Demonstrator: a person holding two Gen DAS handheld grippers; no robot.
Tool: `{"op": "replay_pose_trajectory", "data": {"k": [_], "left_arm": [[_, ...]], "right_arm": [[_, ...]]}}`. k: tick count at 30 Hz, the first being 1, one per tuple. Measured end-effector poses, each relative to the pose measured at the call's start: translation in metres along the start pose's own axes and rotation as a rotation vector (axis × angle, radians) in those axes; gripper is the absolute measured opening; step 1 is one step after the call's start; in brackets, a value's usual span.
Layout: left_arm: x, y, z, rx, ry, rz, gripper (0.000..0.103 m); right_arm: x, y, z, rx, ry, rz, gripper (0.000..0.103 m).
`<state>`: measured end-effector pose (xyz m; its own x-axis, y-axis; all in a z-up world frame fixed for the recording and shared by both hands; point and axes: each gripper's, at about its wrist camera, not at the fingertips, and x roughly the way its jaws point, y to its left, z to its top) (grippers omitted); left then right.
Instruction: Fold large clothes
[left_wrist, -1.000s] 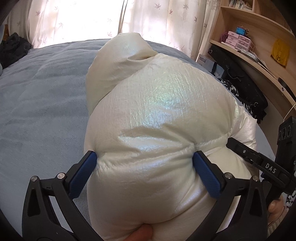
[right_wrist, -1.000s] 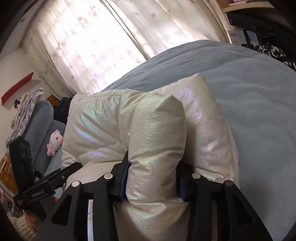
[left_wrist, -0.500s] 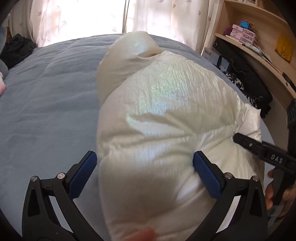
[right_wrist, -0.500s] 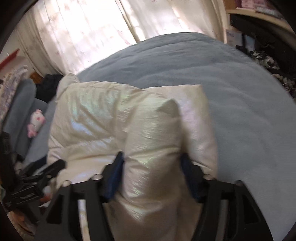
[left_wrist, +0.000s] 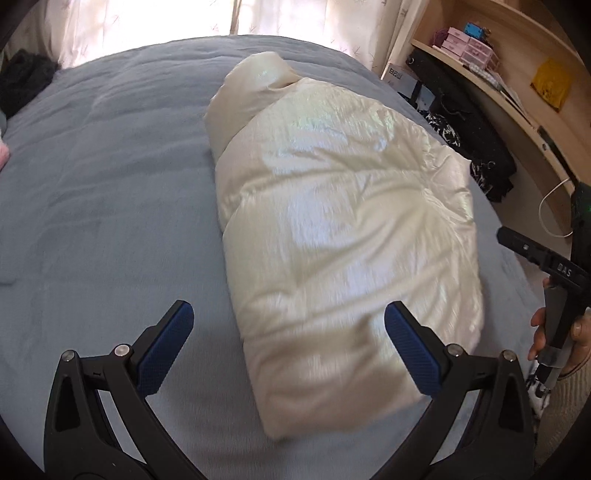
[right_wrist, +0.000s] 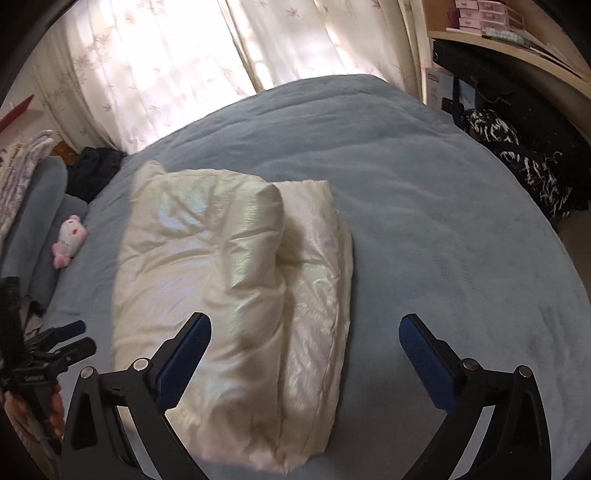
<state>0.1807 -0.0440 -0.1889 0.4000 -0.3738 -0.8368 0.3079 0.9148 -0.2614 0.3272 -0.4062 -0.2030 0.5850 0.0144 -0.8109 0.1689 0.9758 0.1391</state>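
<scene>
A shiny cream puffer jacket (left_wrist: 343, 229) lies folded into a thick bundle on the blue-grey bed (left_wrist: 103, 192). It also shows in the right wrist view (right_wrist: 229, 295), with one puffy fold lying over the rest. My left gripper (left_wrist: 288, 343) is open and empty, held back above the bundle's near end. My right gripper (right_wrist: 304, 362) is open and empty, just off the bundle's near edge. The right gripper also shows in the left wrist view (left_wrist: 546, 266), and the left gripper in the right wrist view (right_wrist: 55, 347).
A wooden shelf unit (left_wrist: 517, 96) with boxes stands right of the bed, with black bags (left_wrist: 472, 147) below it. Curtains (right_wrist: 184, 66) hang behind. A pink plush toy (right_wrist: 68, 240) and dark clothes (right_wrist: 92, 170) lie at the bed's far left.
Both grippers have let go of the jacket and pulled back. The right gripper has opened wide. The bundle now rests on the bed.
</scene>
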Motion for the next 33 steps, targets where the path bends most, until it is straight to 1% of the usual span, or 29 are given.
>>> {"op": "replay_pose_trajectory", "data": {"k": [3, 7, 9, 11, 12, 14, 19, 22, 26, 27, 29, 33], "left_arm": [[-0.012, 0.006, -0.008, -0.035, 0.008, -0.025, 0.102], [-0.019, 0.014, -0.017, -0.077, 0.014, -0.049, 0.102], [-0.016, 0.015, -0.019, -0.094, 0.019, -0.06, 0.102], [-0.01, 0.016, -0.021, -0.105, 0.024, -0.076, 0.102], [-0.007, 0.017, -0.021, -0.114, 0.028, -0.086, 0.102], [0.001, 0.015, -0.02, -0.125, 0.04, -0.108, 0.102], [0.026, 0.007, -0.017, -0.139, 0.061, -0.156, 0.102], [0.043, 0.002, -0.015, -0.146, 0.079, -0.181, 0.102], [0.059, 0.0, -0.014, -0.147, 0.075, -0.18, 0.103], [0.062, 0.001, -0.014, -0.143, 0.073, -0.183, 0.103], [0.067, 0.0, -0.013, -0.135, 0.072, -0.188, 0.103], [0.076, 0.003, -0.011, -0.12, 0.074, -0.2, 0.103]], "right_arm": [[-0.022, 0.006, -0.007, -0.034, -0.014, 0.03, 0.103], [-0.041, 0.015, -0.017, -0.031, -0.062, 0.093, 0.103], [-0.042, 0.022, -0.016, -0.043, -0.046, 0.085, 0.103], [-0.04, 0.031, -0.017, -0.077, -0.016, 0.031, 0.103], [-0.036, 0.037, -0.018, -0.095, 0.001, 0.027, 0.103], [-0.024, 0.043, -0.018, -0.107, 0.029, 0.05, 0.103], [0.005, 0.057, -0.019, -0.108, 0.054, 0.063, 0.103], [0.026, 0.055, -0.018, -0.096, 0.071, 0.036, 0.103], [0.054, 0.04, -0.017, -0.065, 0.098, 0.009, 0.103], [0.059, 0.033, -0.018, -0.05, 0.105, 0.023, 0.103], [0.067, 0.019, -0.019, -0.006, 0.123, 0.083, 0.103], [0.093, -0.005, -0.023, 0.093, 0.198, 0.22, 0.103]]}}
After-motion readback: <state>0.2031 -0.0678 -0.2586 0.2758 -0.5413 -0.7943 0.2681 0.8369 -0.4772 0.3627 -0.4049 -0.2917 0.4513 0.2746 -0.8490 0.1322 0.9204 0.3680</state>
